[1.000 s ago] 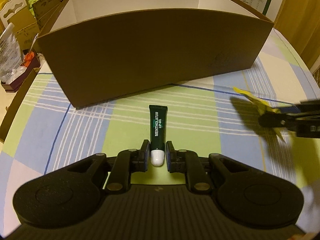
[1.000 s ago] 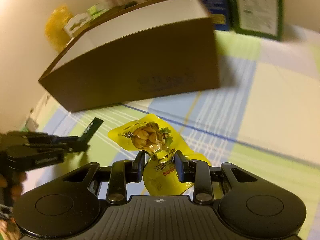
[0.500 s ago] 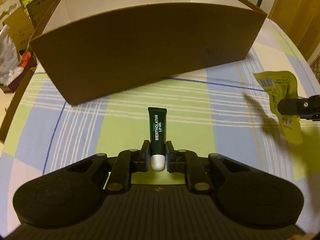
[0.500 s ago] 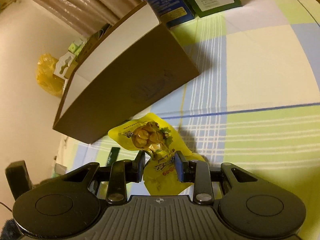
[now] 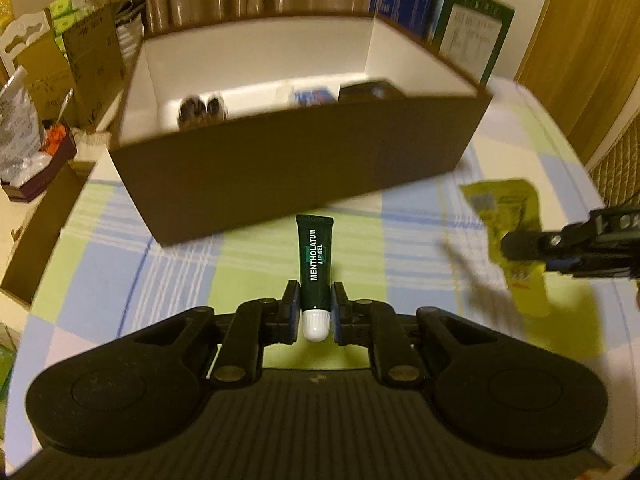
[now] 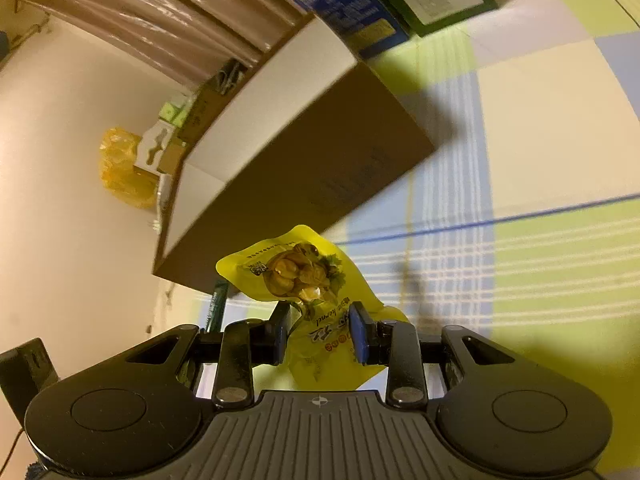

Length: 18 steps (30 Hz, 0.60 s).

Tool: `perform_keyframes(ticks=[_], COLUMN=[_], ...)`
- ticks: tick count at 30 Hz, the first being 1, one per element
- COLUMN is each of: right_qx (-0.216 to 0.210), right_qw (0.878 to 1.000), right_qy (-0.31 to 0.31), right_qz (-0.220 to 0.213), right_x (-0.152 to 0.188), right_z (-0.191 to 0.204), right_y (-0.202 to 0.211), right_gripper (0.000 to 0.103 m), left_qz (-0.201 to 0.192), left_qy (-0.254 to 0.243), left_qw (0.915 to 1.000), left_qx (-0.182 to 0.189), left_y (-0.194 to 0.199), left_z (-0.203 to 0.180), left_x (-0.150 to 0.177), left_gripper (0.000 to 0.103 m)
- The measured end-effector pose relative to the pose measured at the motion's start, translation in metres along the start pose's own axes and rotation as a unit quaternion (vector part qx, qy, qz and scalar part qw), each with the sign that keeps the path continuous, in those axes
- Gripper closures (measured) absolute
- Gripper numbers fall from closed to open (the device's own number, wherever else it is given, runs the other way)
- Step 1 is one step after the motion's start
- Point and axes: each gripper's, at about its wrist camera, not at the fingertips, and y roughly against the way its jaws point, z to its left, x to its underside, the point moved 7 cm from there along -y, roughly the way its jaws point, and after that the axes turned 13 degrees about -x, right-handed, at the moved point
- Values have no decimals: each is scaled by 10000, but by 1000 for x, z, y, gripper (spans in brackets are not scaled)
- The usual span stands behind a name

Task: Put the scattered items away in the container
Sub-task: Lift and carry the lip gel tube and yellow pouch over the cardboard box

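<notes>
A checked tablecloth (image 5: 180, 280) covers the table, bearing the brown box (image 5: 304, 168).

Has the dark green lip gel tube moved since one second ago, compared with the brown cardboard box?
Yes. The dark green lip gel tube rose with the left gripper: the brown cardboard box now shows its inside from above.

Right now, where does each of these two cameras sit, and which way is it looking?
Left wrist view: on the left gripper, looking down along its fingers at the lip gel tube it grips and into the brown box; the right gripper shows at the right edge.
Right wrist view: on the right gripper, tilted sideways, looking past the yellow snack packet it grips to the box.
Shared: the box, the checked tablecloth, the packet, the tube.
</notes>
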Motion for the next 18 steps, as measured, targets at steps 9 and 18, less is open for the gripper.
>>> perform_keyframes(ticks=[9, 18], right_qx=[-188, -272], right_qw=[9989, 9928], right_qy=[422, 1156], right_qz=[-107, -152], right_x=[-23, -57], right_z=[36, 78], right_y=[-1, -12], right_gripper=[74, 74], left_qz=[-373, -689], left_qy=[120, 147], left_qw=[9992, 9975], left_qx=[-28, -77], left_y=[29, 40], left_z=[11, 27], left_x=[-35, -71], left_gripper=[91, 91])
